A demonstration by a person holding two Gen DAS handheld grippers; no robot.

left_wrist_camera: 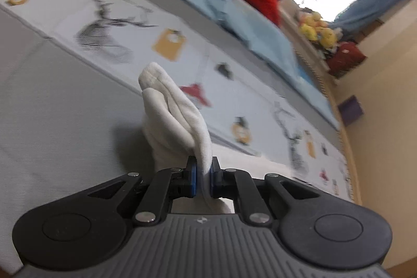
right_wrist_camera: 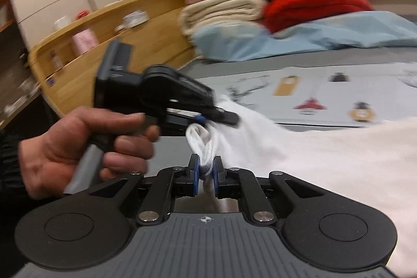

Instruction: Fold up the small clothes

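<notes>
Two sets of tongs are clamped on one white garment (right_wrist_camera: 299, 155). Seen from the left wrist, the left tongs (left_wrist_camera: 204, 177) pinch a folded edge of the white cloth (left_wrist_camera: 177, 116) between blue pads (left_wrist_camera: 192, 179); the fold stands up from the pinch and ends in a rounded, stitched tip. Seen from the right wrist, the right tongs (right_wrist_camera: 206, 180) grip a bunched corner of the same garment between blue pads (right_wrist_camera: 197, 180), the cloth wadded into a knot just above the jaws.

From that view the left tongs (right_wrist_camera: 208, 119) show side-on, just beyond the knot, closed on the cloth close to the right tongs' hold. The person's left hand (right_wrist_camera: 86, 147) wraps the handle, fingers curled under it.

Beyond both holds, the garment spreads flat and pale to the right across the bed (left_wrist_camera: 52, 100), whose cover is grey with a printed strip (left_wrist_camera: 166, 43) of deer, yellow tags and small red and black figures. Farther back lie a light blue sheet (right_wrist_camera: 325, 35), a red blanket (right_wrist_camera: 312, 4) and a stack of cream folded linens (right_wrist_camera: 221, 9). A wooden headboard (right_wrist_camera: 135, 28) curves behind, with small items on its ledge, too blurred to name.
</notes>
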